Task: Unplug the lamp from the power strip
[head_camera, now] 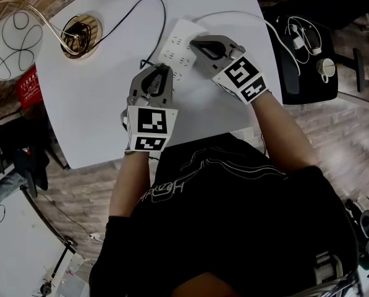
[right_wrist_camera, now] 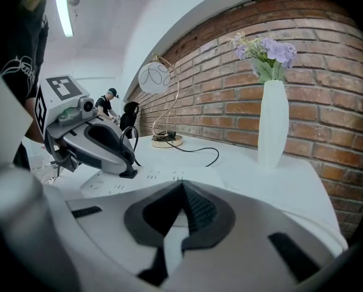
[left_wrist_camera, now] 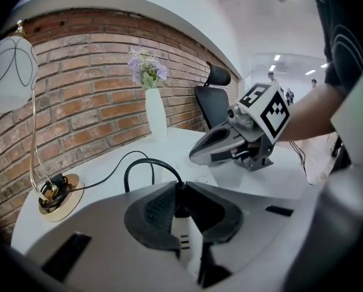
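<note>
The left gripper [head_camera: 162,72] was clamped on a black plug [right_wrist_camera: 128,173] that sat on top of the white power strip [head_camera: 177,45], at the end nearer the person. The right gripper [head_camera: 198,43], jaws closed together with nothing between them, lay over the power strip just beside it. From the plug a black cord [head_camera: 135,8] looped away to the lamp [head_camera: 14,39], which stood well apart from the power strip at the white table's [head_camera: 97,110] edge.

Plug [left_wrist_camera: 180,210] mostly hidden, lampshade [left_wrist_camera: 8,72] edge-cropped
</note>
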A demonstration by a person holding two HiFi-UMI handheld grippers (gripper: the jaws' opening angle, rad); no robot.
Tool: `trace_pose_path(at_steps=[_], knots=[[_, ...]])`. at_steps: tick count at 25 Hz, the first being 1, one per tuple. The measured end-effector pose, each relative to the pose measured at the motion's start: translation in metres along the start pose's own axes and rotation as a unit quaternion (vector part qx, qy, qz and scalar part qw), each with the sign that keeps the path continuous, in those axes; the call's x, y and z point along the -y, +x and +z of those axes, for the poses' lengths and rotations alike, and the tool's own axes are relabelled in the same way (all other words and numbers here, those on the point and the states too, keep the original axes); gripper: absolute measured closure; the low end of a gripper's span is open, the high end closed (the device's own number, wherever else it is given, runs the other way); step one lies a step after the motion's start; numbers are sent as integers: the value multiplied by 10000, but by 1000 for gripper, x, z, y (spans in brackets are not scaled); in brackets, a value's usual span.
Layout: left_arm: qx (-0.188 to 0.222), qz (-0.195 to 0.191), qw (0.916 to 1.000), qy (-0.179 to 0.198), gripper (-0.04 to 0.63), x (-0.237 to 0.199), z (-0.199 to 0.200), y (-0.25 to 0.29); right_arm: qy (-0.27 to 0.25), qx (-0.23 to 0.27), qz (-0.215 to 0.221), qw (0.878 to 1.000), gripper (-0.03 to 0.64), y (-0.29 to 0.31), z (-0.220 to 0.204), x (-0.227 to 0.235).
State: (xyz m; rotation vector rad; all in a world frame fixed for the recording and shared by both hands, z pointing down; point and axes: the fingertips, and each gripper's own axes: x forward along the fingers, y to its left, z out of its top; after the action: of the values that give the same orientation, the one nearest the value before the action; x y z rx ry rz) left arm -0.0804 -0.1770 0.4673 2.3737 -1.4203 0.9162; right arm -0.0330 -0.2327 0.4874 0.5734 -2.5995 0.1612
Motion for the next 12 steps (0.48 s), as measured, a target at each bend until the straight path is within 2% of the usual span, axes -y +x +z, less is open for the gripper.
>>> trace_pose_path(at_steps=[3, 7, 9, 12], knots=[[48, -197, 9984, -532, 554, -2, -1, 1, 33, 20, 6, 10000, 621, 0, 1, 0], [160, -505, 9873, -1495, 554, -9, -2, 0, 50, 32, 31, 10000, 621, 1, 2, 0], [170, -549, 9849, -1634, 554, -10, -2, 0, 60, 25, 46, 10000, 621, 1, 2, 0], [189, -500, 9859, -1588, 554, -9, -2, 0, 48, 25, 28, 10000, 621, 0, 1, 0]])
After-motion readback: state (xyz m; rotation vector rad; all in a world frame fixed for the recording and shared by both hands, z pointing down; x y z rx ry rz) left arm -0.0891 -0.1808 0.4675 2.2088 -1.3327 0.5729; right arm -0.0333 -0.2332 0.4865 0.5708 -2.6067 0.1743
